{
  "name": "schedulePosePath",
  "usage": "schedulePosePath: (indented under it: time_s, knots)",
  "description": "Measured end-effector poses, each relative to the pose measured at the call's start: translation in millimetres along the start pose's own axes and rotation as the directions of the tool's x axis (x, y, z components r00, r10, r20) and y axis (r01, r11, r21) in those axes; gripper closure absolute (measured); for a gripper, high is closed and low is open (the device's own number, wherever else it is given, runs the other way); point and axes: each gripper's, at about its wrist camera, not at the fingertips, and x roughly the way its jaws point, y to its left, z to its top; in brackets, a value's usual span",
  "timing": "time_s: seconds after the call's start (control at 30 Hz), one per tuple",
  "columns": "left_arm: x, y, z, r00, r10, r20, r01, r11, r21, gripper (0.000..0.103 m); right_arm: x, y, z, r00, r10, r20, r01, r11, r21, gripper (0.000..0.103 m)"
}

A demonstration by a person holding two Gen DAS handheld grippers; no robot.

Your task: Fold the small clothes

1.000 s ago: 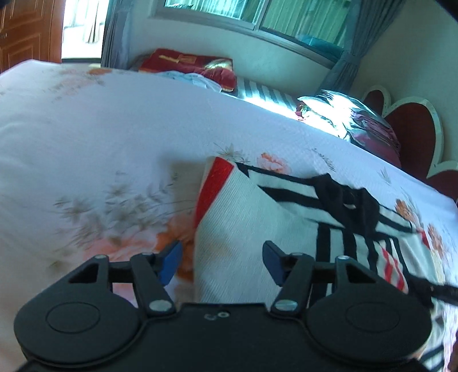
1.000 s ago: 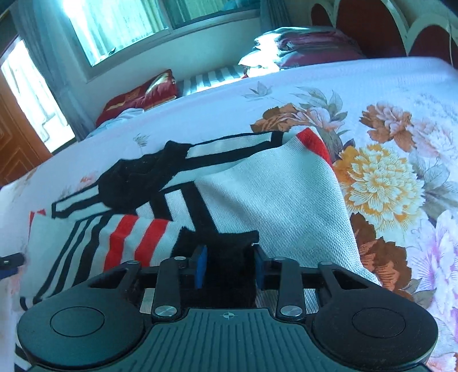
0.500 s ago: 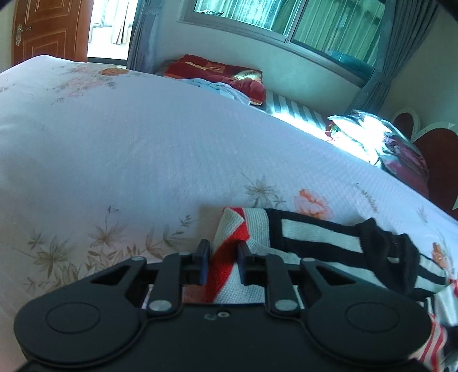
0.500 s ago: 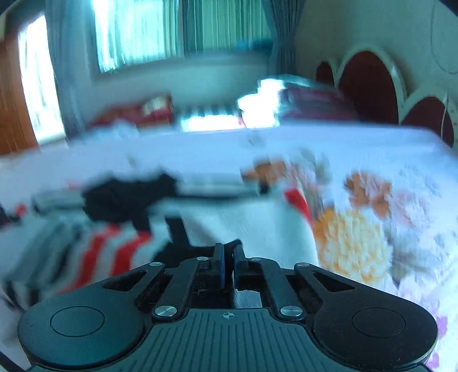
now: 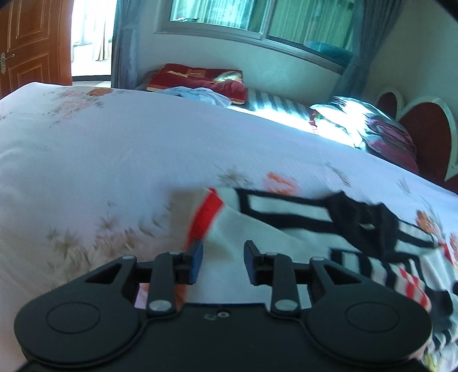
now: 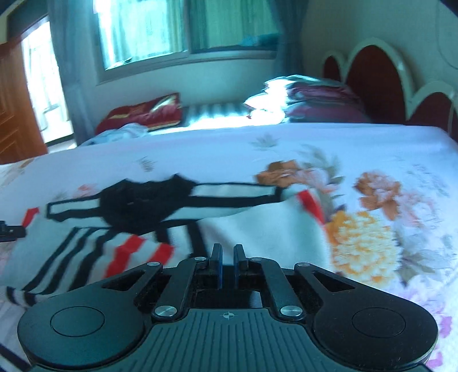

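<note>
Small knit garment (image 5: 286, 229), white with black bands and red stripes, lies on the bed (image 5: 114, 160), spread just ahead of both hand-held grippers. A red-trimmed edge sits just ahead of the left one's near finger. A black patch, neck or collar by the look of it, lies beyond and between the two tools. Picture is smeared by motion; finer creases cannot be read.

Left hand-held gripper (image 5: 223, 257): jaws at a narrow-to-middling gap and opening. White knit shows in the gap, but the pads do not press on it, so I judge the cloth let go on this side.

Right hand-held gripper (image 6: 227, 264): jaws drawn nearly together. Cloth lies directly in front of them; dark material shows behind the pads, but whether a fold of the garment is pinched there I cannot tell.

Progress, as a judgement: one plain white panel lies over the striped part on each side, which suggests a first fold is laid. The piece is still wide and loose, not a neat packet. Left to do: bring the far band and sleeves in, fold again, flatten.

Further out from the tools: pillows (image 6: 309, 106) at the headboard (image 6: 372, 74), a red cushion (image 5: 200, 80) under the window (image 5: 257, 17), a wooden door (image 5: 31, 43) far off to the left.
</note>
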Motion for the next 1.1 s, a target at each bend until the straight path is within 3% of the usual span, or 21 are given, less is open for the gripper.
schedulePosePath:
  time_s: [0.2,0.23,0.27,0.3,0.33,0.43,0.53,0.67,0.73,0.77,0.87,0.93,1.0,1.1]
  knots:
    - [-22.0,-29.9,-18.1,0.997,-0.076,-0.022,0.077,0.996,0.052,0.069,7.1,20.3,-2.2,0.998,0.048,-0.04,-0.048,0.999,0.005,0.096]
    - [-24.4,-33.6,-21.7,0.995,-0.092,-0.028,0.094,0.994,0.058,0.068,7.6,22.2,-2.2,0.997,0.057,-0.044,-0.056,0.998,0.008,0.092]
    - [-27.0,-37.6,-25.3,0.995,-0.098,-0.034,0.1,0.993,0.063,0.067,8.0,24.1,-2.7,0.997,0.059,-0.045,-0.059,0.998,0.009,0.086]
    - [-30.3,-42.0,-29.4,0.994,-0.101,-0.038,0.104,0.992,0.071,0.066,7.6,26.1,-2.9,0.997,0.059,-0.043,-0.059,0.998,0.007,0.064]
    - [-32.7,-45.2,-33.1,0.994,-0.105,-0.041,0.108,0.991,0.081,0.066,6.2,28.5,-3.8,0.998,0.056,-0.035,-0.056,0.998,0.004,0.047]
    - [-38.6,-53.4,-45.4,0.993,-0.105,-0.045,0.11,0.987,0.121,0.066,2.3,36.2,-5.9,0.998,0.055,-0.019,-0.055,0.998,-0.026,0.049]
    - [-38.5,-57.3,-58.5,0.993,-0.097,-0.061,0.105,0.984,0.146,0.065,2.9,41.3,-8.9,0.997,0.072,-0.035,-0.074,0.996,-0.041,0.063]
    - [-35.8,-54.9,-71.9,0.995,-0.081,-0.06,0.09,0.981,0.173,0.063,6.1,49.2,-21.6,0.993,0.086,-0.075,-0.094,0.99,-0.106,0.063]
    - [-34.5,-50.2,-76.9,0.994,-0.088,-0.058,0.098,0.978,0.182,0.062,14.7,48.7,-33.7,0.992,0.041,-0.117,-0.061,0.983,-0.176,0.063]
    - [-34.8,-47.0,-79.1,0.994,-0.099,-0.051,0.107,0.977,0.183,0.062,16.7,43.1,-39.5,0.995,0.024,-0.098,-0.043,0.98,-0.195,0.063]
    - [-40.7,-43.1,-78.7,0.995,-0.086,-0.054,0.095,0.98,0.174,0.062,14.6,26.2,-33.5,0.995,-0.028,-0.093,0.015,0.991,-0.133,0.063]
    - [-45.0,-43.5,-78.8,0.996,-0.079,-0.049,0.087,0.981,0.174,0.062,5.5,20.6,-30.4,0.997,0.003,-0.075,-0.009,0.996,-0.084,0.063]
    - [-40.6,-44.2,-82.7,0.996,-0.073,-0.05,0.081,0.979,0.188,0.062,3.4,25.2,-35.3,0.996,0.026,-0.087,-0.036,0.992,-0.124,0.063]
    - [-40.0,-43.9,-78.4,0.996,-0.068,-0.066,0.077,0.984,0.16,0.061,8.0,26.4,-42.3,0.995,-0.006,-0.098,-0.012,0.983,-0.183,0.063]
